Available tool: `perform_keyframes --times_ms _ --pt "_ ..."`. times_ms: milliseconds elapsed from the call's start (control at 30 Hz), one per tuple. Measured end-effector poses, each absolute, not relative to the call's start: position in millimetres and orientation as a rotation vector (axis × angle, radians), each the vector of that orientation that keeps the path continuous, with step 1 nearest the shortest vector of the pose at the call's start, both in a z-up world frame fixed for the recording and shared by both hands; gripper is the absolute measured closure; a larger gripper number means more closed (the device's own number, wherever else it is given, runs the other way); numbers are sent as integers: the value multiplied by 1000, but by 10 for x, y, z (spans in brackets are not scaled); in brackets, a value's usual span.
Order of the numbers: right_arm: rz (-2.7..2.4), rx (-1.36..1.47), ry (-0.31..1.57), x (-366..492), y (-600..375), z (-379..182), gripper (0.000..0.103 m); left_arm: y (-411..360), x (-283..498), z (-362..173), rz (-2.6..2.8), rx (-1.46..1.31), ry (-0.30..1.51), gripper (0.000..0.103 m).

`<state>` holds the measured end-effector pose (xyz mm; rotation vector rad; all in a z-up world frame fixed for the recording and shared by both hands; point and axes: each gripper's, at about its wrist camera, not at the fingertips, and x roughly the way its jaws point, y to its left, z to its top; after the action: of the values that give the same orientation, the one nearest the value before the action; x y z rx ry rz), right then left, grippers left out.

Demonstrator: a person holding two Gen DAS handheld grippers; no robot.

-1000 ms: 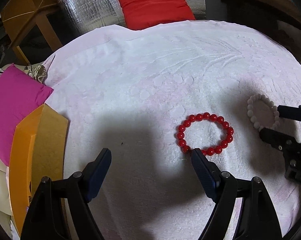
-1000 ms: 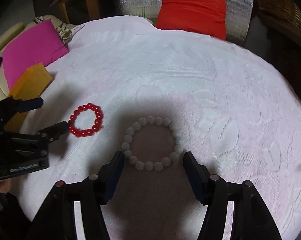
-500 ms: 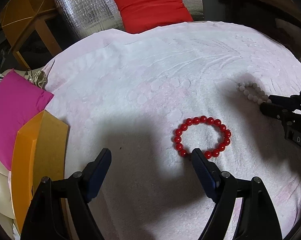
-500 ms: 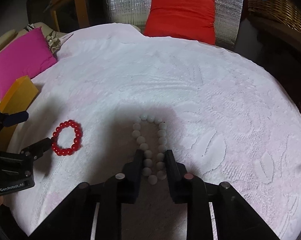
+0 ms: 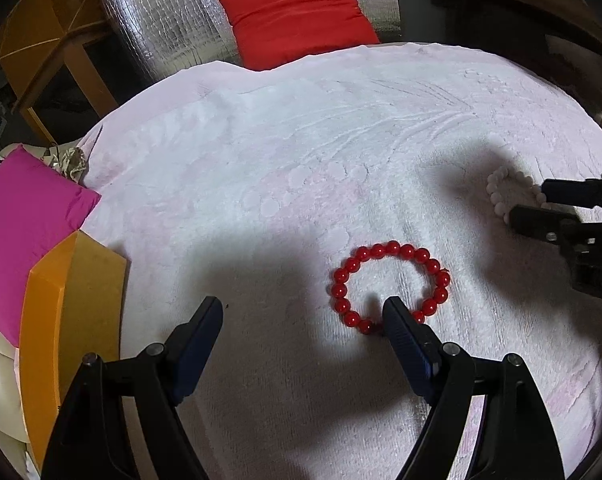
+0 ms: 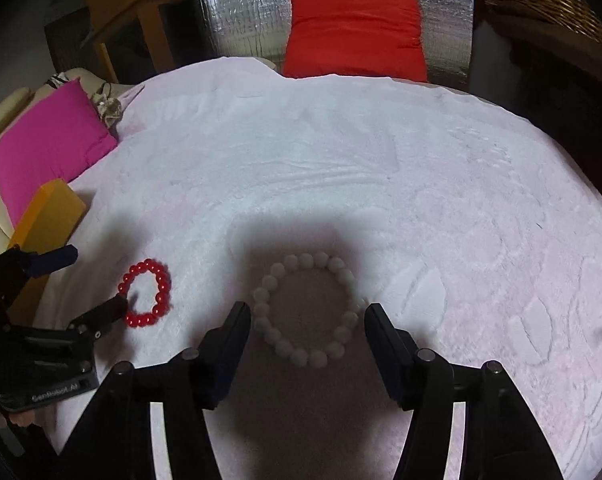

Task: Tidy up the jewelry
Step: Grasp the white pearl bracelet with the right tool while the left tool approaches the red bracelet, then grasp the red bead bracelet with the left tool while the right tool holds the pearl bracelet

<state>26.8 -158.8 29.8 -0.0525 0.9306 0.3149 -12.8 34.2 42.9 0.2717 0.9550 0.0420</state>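
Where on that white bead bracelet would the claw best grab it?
Probably on the near arc of the white bracelet, coming down from above with one finger inside the ring and one outside. It lies flat and round on the cloth, so only a short run of beads fits a pinch. The right claw, now opening, straddles it without touching.

Pale pink towel (image 6: 341,168) covers the table. Red cushion (image 6: 355,32) leans on silver foil at the back. Magenta cushion (image 5: 25,216) and an orange box (image 5: 73,320) sit left.
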Motion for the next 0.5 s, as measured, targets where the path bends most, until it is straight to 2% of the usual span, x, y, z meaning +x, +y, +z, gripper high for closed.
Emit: perform_keyframes --times_ms 133,200,300,500 --pt "286 -109 924 328 -1494 264 44 433 -110 414 2 208 975 20" --pt "272 -96 924 365 -1533 273 63 467 -100 408 -19 171 982 20" --pt "261 -76 926 373 -1630 288 79 472 -84 409 -77 109 995 20" --pt "257 -35 931 337 -1878 304 83 359 -102 426 -196 25 992 20"
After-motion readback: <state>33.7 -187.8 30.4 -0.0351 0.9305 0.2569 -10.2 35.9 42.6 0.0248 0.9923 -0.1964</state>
